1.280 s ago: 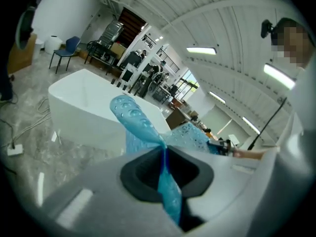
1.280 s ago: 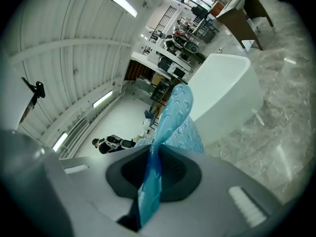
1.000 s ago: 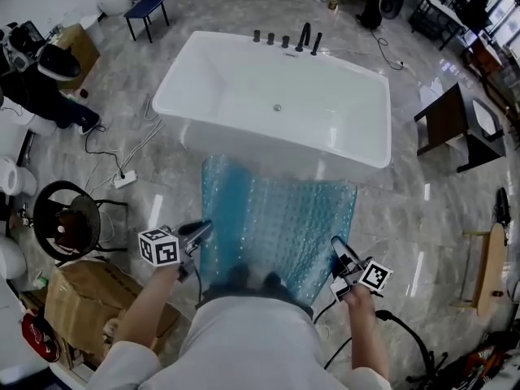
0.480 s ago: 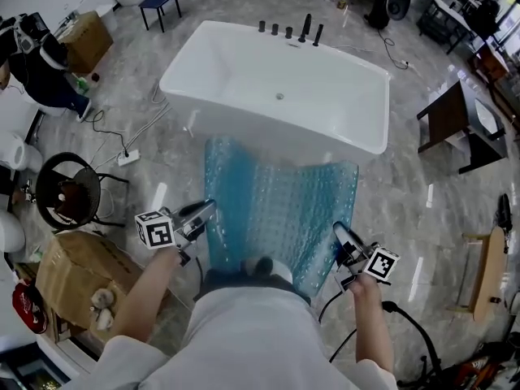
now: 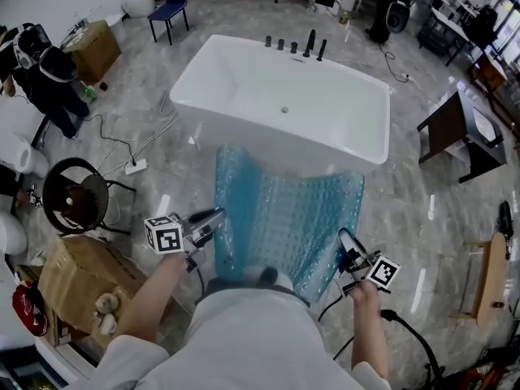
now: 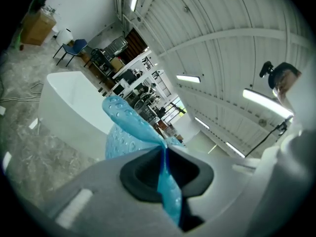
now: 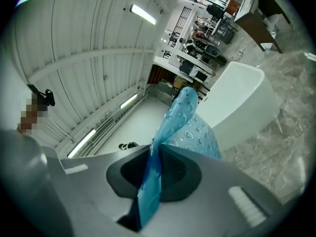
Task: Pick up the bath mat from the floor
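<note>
The bath mat [image 5: 284,214] is translucent blue with a pattern of bumps. It hangs in front of me between both grippers, its far end trailing at the foot of the white bathtub [image 5: 284,104]. My left gripper [image 5: 218,217] is shut on the mat's near left corner, my right gripper [image 5: 343,239] on its near right corner. In the left gripper view the blue mat [image 6: 133,127] is pinched between the jaws and rises beyond them. The right gripper view shows the mat [image 7: 173,127] clamped the same way, edge-on.
A round black stool [image 5: 75,205] and a cardboard box [image 5: 77,287] stand at my left. A power strip with cables [image 5: 136,166] lies on the marble floor. A dark wooden table [image 5: 451,132] stands at the right. A black cable [image 5: 410,335] trails by my right arm.
Both grippers have stayed shut on the mat. The view has shifted a little toward the tub, and the mat hangs slightly higher and nearer to the tub's side.
</note>
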{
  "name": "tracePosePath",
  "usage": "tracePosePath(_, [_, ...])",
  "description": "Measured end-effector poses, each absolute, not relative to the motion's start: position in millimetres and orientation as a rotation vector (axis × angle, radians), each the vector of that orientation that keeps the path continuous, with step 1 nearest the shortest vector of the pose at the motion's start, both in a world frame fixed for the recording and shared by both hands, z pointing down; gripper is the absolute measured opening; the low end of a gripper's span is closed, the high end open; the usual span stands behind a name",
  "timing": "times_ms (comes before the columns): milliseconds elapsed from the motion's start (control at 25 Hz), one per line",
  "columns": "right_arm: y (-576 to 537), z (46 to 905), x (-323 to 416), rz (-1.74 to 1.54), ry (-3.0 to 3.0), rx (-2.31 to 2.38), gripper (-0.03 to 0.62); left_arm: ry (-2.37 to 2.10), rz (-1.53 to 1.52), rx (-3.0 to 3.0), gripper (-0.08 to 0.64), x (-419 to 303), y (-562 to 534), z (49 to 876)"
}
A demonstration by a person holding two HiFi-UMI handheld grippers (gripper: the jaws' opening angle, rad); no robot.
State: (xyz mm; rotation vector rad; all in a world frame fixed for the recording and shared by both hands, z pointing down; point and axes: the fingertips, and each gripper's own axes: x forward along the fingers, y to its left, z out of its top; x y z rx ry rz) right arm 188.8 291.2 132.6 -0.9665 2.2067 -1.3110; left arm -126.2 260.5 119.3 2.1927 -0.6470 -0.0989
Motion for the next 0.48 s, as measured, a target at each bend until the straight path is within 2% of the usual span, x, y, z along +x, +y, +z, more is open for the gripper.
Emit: tracePosePath(480, [284.4,130.5,158.6,-1.281,2.194,-1.006,0.035,-0.642,-0.083,2.218,0.028,-153.3,247.1,113.8])
